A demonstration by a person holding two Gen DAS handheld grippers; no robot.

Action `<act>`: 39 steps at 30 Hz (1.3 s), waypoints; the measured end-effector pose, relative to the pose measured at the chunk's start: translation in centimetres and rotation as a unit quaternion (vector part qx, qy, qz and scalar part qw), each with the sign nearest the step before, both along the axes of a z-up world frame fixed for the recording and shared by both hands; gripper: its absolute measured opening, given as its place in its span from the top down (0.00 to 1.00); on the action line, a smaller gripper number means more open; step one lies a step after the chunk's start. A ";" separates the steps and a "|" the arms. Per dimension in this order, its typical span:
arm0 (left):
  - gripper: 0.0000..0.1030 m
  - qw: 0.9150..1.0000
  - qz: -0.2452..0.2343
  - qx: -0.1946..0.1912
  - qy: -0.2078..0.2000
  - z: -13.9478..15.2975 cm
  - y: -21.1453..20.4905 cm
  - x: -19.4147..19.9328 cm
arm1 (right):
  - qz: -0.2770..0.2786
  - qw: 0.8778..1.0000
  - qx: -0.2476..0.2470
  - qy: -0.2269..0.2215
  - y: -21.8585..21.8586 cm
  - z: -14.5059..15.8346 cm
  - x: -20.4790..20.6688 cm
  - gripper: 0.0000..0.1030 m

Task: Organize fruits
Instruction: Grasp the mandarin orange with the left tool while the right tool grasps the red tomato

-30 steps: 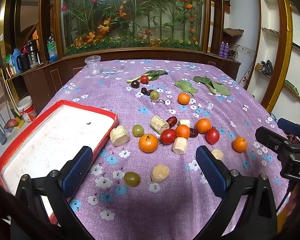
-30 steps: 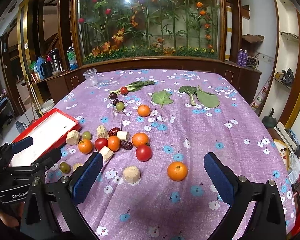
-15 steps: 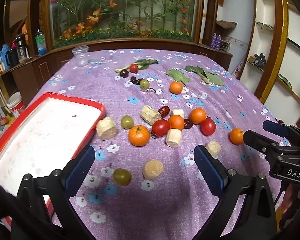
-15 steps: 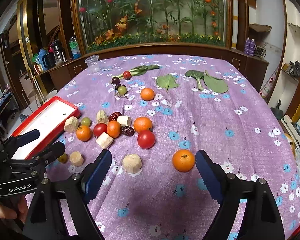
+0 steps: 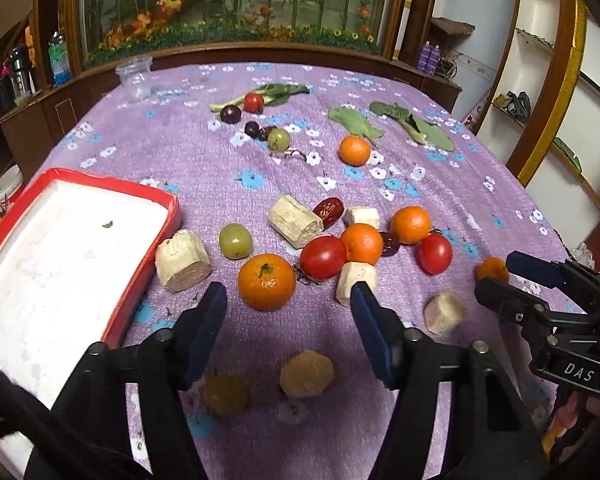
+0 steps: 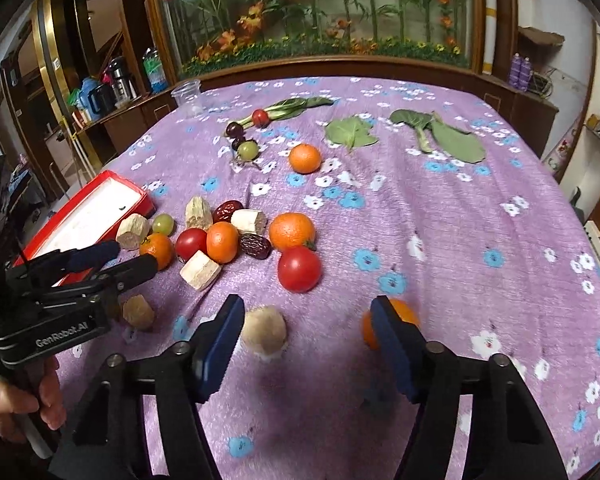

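While each gripper [image 5: 288,304] [image 6: 306,330] stands apart, empty, closing, the cane piece [image 5: 296,221] lies pointing down-right.

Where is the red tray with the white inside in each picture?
Left wrist view: the red tray fills the left side, beside the left gripper.
Right wrist view: the tray lies small at the left edge, past the left gripper.
Shared landmark: the pale chunk by its corner.
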State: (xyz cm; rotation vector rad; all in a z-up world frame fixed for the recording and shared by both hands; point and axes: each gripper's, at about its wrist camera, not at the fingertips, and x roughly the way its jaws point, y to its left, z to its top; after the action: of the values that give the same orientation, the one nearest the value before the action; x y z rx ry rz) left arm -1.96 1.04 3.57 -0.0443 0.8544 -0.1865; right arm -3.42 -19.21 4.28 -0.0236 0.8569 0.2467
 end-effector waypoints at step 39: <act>0.68 1.000 0.011 -0.019 0.018 -0.4 0.8 1.5 | -0.003 0.999 0.003 0.043 1.1 -2.1 4.2 0.68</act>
State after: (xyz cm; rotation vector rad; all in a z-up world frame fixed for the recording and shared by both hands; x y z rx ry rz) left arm -0.47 1.84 3.17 -0.0934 0.8868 -0.1812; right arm 0.77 -18.08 2.14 -0.0050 0.9409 0.2449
